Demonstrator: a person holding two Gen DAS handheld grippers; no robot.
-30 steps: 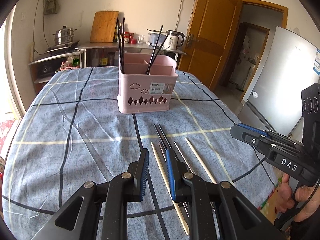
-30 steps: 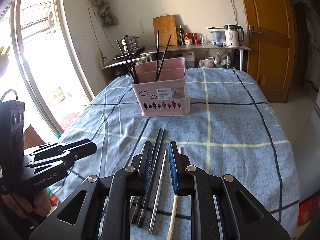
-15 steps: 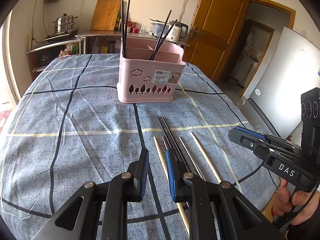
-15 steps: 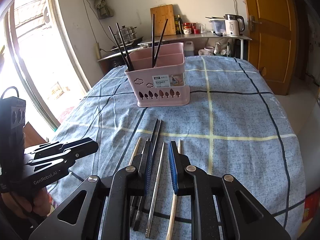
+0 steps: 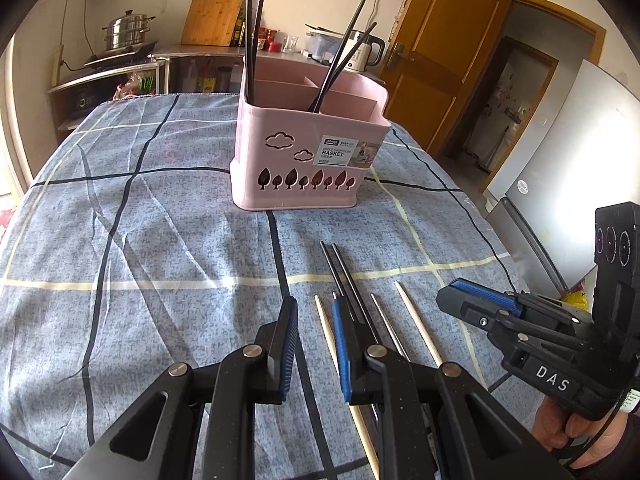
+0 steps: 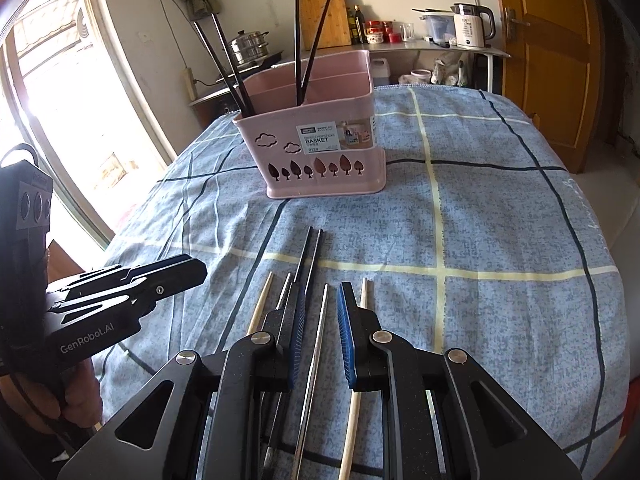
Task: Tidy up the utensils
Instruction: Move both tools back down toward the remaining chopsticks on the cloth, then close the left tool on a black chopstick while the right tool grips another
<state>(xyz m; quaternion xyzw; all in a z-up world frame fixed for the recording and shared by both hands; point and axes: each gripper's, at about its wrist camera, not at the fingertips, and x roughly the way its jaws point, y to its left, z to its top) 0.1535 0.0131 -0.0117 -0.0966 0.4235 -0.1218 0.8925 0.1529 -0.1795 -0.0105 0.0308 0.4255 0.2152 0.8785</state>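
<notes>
Four black chopsticks (image 5: 252, 32) stand in your pink basket (image 5: 308, 160), which sits mid-table toward the far edge of the blue checked tablecloth (image 5: 140, 240). Loose chopsticks (image 6: 308, 260), black, metal and wooden, lie side by side near the table's near edge. Your left gripper (image 5: 314, 344) and right gripper (image 6: 318, 336) both hover over them, jaws spread, pinching nothing.
</notes>
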